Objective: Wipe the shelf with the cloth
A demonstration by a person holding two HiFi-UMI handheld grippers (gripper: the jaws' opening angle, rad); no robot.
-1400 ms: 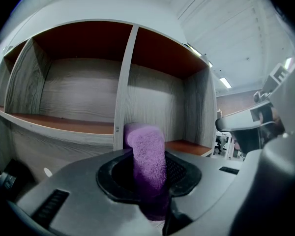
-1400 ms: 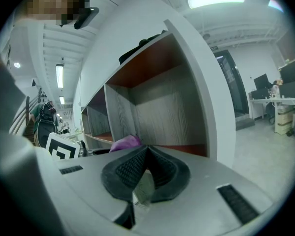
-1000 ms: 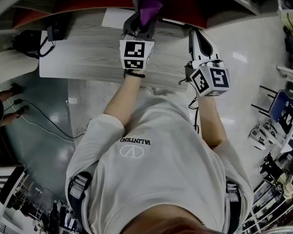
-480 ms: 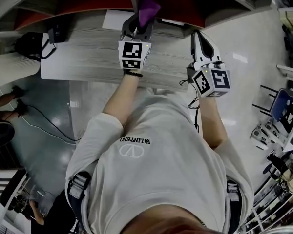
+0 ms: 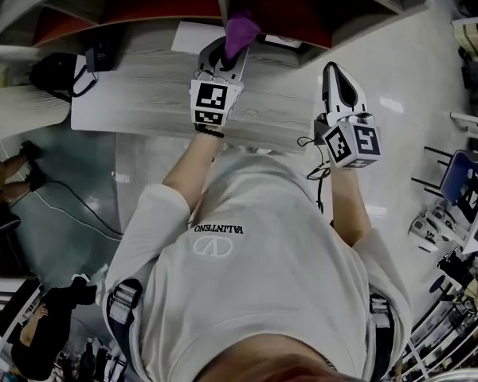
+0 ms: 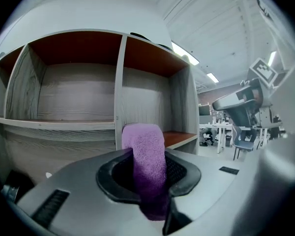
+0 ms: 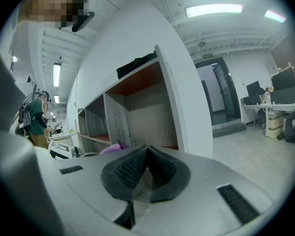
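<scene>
You wear a white short-sleeved T-shirt (image 5: 247, 277) with a printed logo, and a dark beaded bracelet (image 5: 209, 131) behind the left claw (image 5: 223, 48), whose cube (image 5: 210, 102) bears black-and-white markers.

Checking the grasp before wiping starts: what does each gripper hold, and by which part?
The left gripper pinches the purple cloth across its lower part, the folded top sticking out past the jaws. The right gripper is shut on nothing.

Left hand-held gripper (image 5: 225, 44) holds purple cloth (image 5: 240, 29) at the shelf (image 5: 291, 13)
</scene>
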